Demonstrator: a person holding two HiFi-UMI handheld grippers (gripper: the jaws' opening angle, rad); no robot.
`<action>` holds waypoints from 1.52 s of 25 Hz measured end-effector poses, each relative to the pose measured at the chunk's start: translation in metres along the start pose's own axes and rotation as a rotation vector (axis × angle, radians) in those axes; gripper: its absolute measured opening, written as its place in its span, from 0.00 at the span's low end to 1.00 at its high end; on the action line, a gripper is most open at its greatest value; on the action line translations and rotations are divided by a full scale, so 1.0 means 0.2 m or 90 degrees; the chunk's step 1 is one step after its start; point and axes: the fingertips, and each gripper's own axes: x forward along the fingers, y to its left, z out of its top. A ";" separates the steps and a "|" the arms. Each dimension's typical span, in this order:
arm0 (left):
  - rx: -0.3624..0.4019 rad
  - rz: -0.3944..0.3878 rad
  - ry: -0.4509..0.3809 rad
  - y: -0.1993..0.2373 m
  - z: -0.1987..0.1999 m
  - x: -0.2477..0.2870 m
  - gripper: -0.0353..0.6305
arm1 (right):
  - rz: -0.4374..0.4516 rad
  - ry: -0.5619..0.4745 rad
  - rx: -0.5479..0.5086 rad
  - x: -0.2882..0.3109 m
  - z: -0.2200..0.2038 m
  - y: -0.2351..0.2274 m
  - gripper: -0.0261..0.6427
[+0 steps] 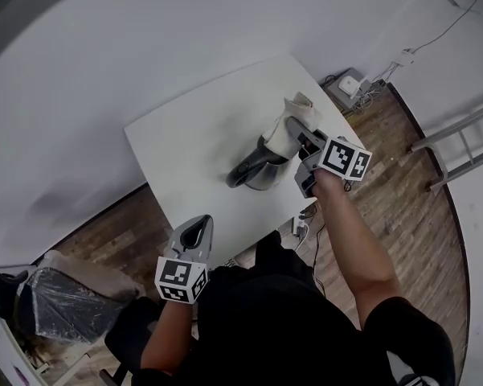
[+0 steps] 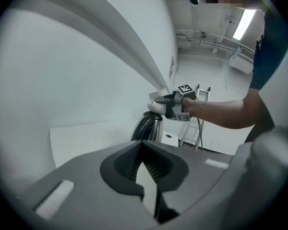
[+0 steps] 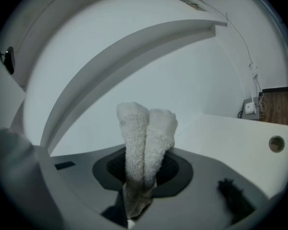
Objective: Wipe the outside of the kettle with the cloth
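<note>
Lower left of the head view: the left claw hangs off the near edge of the white rectangular counter, its jaws a narrow slit apart with nothing between them. Frame centre: the rounded steel kettle with black handle stands on the counter. The right claw pinches a folded white terry cloth at the kettle's upper far side, seemingly touching it. Wiping appears to be in hand. The next stroke calls for drawing the cloth down round the body, perhaps with the kettle steadied. Upper right: floor cables and a ladder, well clear.
</note>
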 end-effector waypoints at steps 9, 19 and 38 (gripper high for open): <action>0.005 -0.022 0.000 -0.04 0.00 0.02 0.06 | -0.139 -0.047 -0.023 -0.24 0.10 -0.33 0.19; -0.002 -0.014 -0.051 -0.18 0.12 0.03 0.06 | -0.112 -0.038 -0.046 -0.74 0.15 -0.24 0.19; -0.115 0.290 -0.155 -1.21 -0.08 0.23 0.06 | 0.223 0.186 -0.044 -1.41 -0.20 -0.75 0.19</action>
